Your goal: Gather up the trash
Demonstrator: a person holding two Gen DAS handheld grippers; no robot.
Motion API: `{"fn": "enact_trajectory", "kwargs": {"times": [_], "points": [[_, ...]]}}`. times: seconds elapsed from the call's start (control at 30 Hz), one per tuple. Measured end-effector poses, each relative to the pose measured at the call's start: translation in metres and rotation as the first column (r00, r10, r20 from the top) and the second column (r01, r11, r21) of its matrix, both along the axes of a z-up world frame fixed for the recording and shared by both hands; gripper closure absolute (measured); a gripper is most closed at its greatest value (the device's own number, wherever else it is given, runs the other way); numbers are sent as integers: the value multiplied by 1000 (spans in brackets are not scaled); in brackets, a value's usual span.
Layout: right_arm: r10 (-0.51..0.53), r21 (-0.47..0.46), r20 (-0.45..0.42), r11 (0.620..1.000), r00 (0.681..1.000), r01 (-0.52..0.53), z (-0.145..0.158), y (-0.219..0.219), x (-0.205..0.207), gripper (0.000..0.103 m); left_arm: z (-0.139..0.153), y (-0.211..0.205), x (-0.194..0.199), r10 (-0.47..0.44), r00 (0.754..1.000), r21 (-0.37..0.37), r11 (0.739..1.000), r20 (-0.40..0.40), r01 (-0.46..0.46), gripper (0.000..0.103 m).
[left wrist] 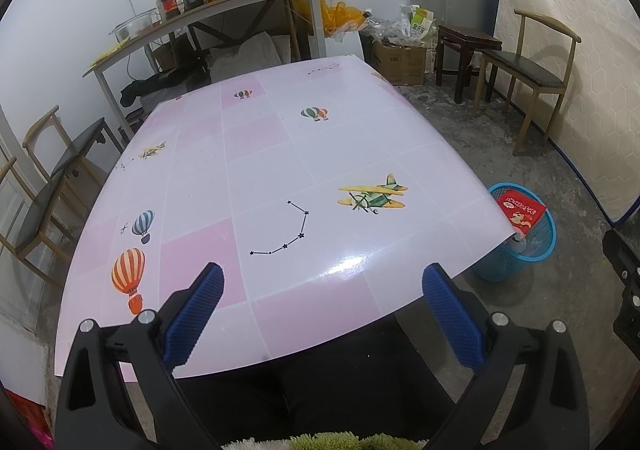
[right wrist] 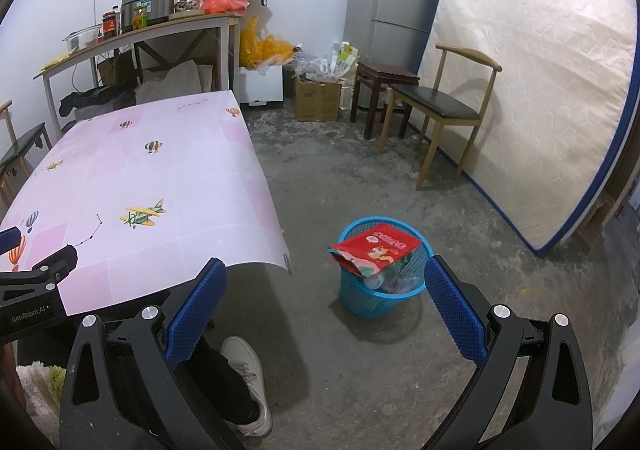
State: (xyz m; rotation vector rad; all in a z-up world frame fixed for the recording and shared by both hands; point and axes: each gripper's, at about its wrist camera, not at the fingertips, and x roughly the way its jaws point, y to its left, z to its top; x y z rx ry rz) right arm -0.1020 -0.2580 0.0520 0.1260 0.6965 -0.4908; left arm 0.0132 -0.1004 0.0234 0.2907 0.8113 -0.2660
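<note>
A blue mesh bin [right wrist: 382, 290] stands on the concrete floor to the right of the table, seen also as the bin [left wrist: 516, 250] in the left wrist view. A red snack bag [right wrist: 374, 250] lies across its rim, and clear plastic trash shows under it; the same red bag [left wrist: 522, 210] shows in the left view. My right gripper [right wrist: 324, 282] hangs open above the floor, just left of the bin, nothing between its blue pads. My left gripper [left wrist: 322, 286] is open over the near edge of the pink table [left wrist: 260, 170], holding nothing.
A wooden chair [right wrist: 444, 110] and dark stool [right wrist: 380, 90] stand at the back right before a leaning mattress [right wrist: 540, 70]. A cluttered side table [left wrist: 208, 10] is behind the pink table; chairs [left wrist: 48, 186] stand at its left. A person's leg and shoe [right wrist: 248, 378] are below.
</note>
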Motion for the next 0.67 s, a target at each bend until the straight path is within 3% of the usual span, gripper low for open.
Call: {"fn": "enact_trajectory", "kwargs": {"times": [0.67], "points": [[1,-1,0,1000,1000,-1,0,-1,0,8,0,-3,-2,6,1000,-8,1000,-17,-6,6]]}}
